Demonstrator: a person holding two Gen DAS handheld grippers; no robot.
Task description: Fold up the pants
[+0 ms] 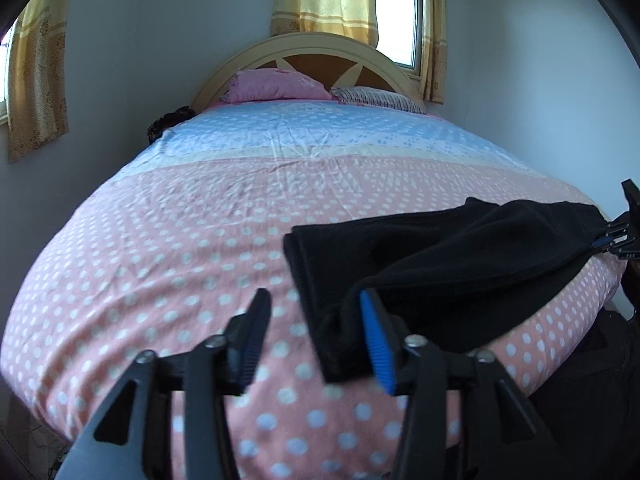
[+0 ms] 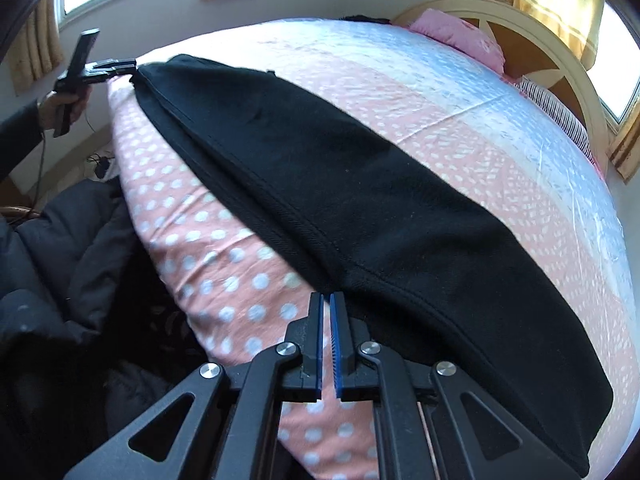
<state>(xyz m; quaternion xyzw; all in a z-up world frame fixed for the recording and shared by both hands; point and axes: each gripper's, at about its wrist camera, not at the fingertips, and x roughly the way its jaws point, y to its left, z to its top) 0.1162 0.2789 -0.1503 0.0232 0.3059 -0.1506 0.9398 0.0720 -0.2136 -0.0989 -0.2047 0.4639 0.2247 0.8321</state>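
Observation:
Black pants (image 1: 460, 256) lie folded lengthwise near the front edge of a bed with a pink and blue dotted sheet (image 1: 180, 240). My left gripper (image 1: 314, 300) is open. One end of the pants lies between its fingers, against the blue pad (image 1: 378, 344) of the right one. In the right wrist view the pants (image 2: 340, 184) stretch away as a long band. My right gripper (image 2: 327, 300) is shut on their near edge, which the left wrist view shows drawn to a point at that gripper (image 1: 614, 238). The left gripper (image 2: 116, 67) sits at the far end, held by a hand (image 2: 66, 106).
A pink pillow (image 1: 276, 86) and a striped pillow (image 1: 380, 98) rest against the cream headboard (image 1: 308, 46). Dark padded clothing (image 2: 60, 240) lies heaped beside the bed's front edge. A cable and plug (image 2: 100, 164) lie on the floor. Walls with curtained windows surround the bed.

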